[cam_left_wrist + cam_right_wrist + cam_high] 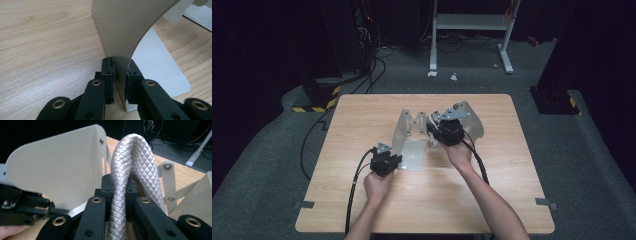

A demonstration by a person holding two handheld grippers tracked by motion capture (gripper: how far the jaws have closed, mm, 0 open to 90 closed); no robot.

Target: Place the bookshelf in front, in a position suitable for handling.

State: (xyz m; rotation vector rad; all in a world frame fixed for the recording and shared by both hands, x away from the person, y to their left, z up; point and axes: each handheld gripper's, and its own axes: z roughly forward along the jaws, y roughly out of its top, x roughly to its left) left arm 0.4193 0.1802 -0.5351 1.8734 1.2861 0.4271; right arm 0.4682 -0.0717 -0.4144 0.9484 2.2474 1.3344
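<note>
High view: wooden table (pixel 362 210) with a pale metal expanding rack (pixel 412 131) near its middle, made of upright end plates joined by a scissor linkage. The left gripper (pixel 388 156) sits at the rack's near-left corner, by the near plate and its flat base. The left hand (pixel 378 184) grips the body from behind, forearm running straight in from the table's near edge. The right gripper (pixel 439 131) is at the rack's far-right plate, raised off the table; the right hand (pixel 460 152) holds it from below and behind, with the forearm angled in from the near-right. Cables trail back from both grippers toward the person. What the jaws hold can't be told from up here.

Left gripper view: jaws are clenched on the thin edge of the rack's near plate (pixel 122 27), one pad on each face. The plate stands upright, and its flat base (pixel 160 67) lies on the table to the right of the jaws. Wood grain shows on both sides.

Right gripper view: jaws are closed on a silver braided rope (pixel 130 167), grasped between the pads. The rope loops up and over just beyond the jaws, between the rack's two plates. The rounded plate (pixel 62 170) stands left of the rope, and the linkage bars (pixel 170 185) are to its right. The left gripper (pixel 22 207) with its fingers (pixel 12 230) shows at lower left, at that plate's foot.
</note>
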